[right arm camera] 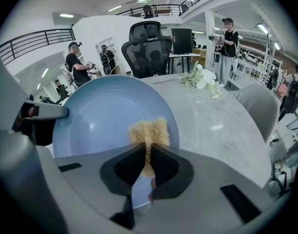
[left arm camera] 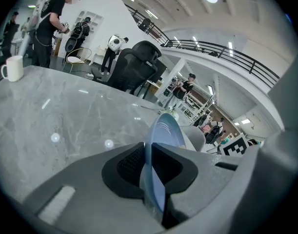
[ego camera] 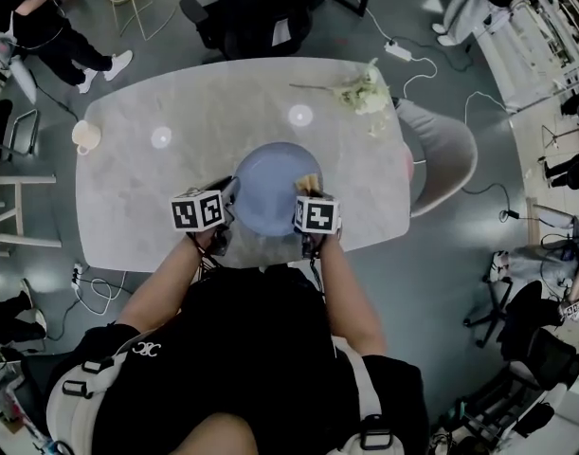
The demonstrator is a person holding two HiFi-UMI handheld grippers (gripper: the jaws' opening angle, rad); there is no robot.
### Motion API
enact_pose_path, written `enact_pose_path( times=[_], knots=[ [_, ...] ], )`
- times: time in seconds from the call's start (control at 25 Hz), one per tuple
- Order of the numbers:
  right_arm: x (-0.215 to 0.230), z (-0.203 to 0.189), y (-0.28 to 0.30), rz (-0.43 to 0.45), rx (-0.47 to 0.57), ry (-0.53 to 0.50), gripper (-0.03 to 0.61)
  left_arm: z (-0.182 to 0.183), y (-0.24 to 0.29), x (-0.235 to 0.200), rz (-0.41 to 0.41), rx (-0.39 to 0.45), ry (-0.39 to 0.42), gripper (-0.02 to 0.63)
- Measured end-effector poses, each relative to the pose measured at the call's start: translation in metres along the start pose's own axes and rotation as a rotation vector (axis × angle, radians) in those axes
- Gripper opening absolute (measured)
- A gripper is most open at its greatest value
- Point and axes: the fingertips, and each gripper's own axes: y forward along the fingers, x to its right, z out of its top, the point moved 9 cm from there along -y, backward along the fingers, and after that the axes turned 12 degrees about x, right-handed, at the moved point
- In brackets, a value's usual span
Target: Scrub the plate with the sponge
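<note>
A light blue plate (ego camera: 267,190) is over the near middle of the marble table (ego camera: 175,112). My left gripper (ego camera: 230,199) grips its left rim. In the left gripper view the plate (left arm camera: 167,129) runs edge-on, tilted up, between the jaws of my left gripper (left arm camera: 149,152), which press on it. My right gripper (right arm camera: 149,155) is shut on a tan fibrous sponge (right arm camera: 149,132). The sponge lies against the face of the plate (right arm camera: 100,116), at its lower right. The sponge (ego camera: 308,182) shows at the plate's right side in the head view, ahead of my right gripper (ego camera: 309,193).
A white mug (ego camera: 85,136) stands at the table's left edge. White flowers (ego camera: 365,93) lie at the far right corner. A grey chair (ego camera: 441,154) stands to the right of the table and a black office chair (right arm camera: 149,48) behind it. People stand around the room.
</note>
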Motion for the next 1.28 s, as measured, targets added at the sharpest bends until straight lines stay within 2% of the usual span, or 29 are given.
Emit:
enact_pose_path(
  times=[0.16, 0.4, 0.68, 0.76, 0.96, 1.08, 1.28],
  knots=[
    [-0.012, -0.012, -0.003, 0.077, -0.042, 0.034, 0.032, 0.006, -0.001, -0.001, 0.043, 0.032, -0.021, 0.044],
    [-0.042, -0.013, -0.009, 0.186, -0.089, -0.032, 0.032, 0.011, -0.001, -0.004, 0.091, 0.058, -0.057, 0.043],
    [-0.091, -0.009, -0.011, 0.396, -0.077, -0.079, 0.032, 0.012, 0.000, -0.003, 0.080, 0.067, -0.095, 0.044],
    [-0.100, -0.002, -0.010, 0.428, -0.057, -0.085, 0.032, 0.010, 0.000, -0.001, 0.063, 0.060, -0.097, 0.044],
    [-0.100, 0.020, -0.003, 0.414, -0.015, -0.130, 0.032, 0.003, -0.003, 0.009, 0.034, 0.028, -0.077, 0.044],
    [-0.096, 0.039, 0.001, 0.416, 0.006, -0.150, 0.032, 0.000, -0.005, 0.011, 0.012, 0.004, -0.037, 0.044],
    [-0.078, 0.072, 0.011, 0.338, 0.059, -0.161, 0.032, -0.007, -0.007, 0.018, -0.016, -0.021, -0.024, 0.044]
  ],
)
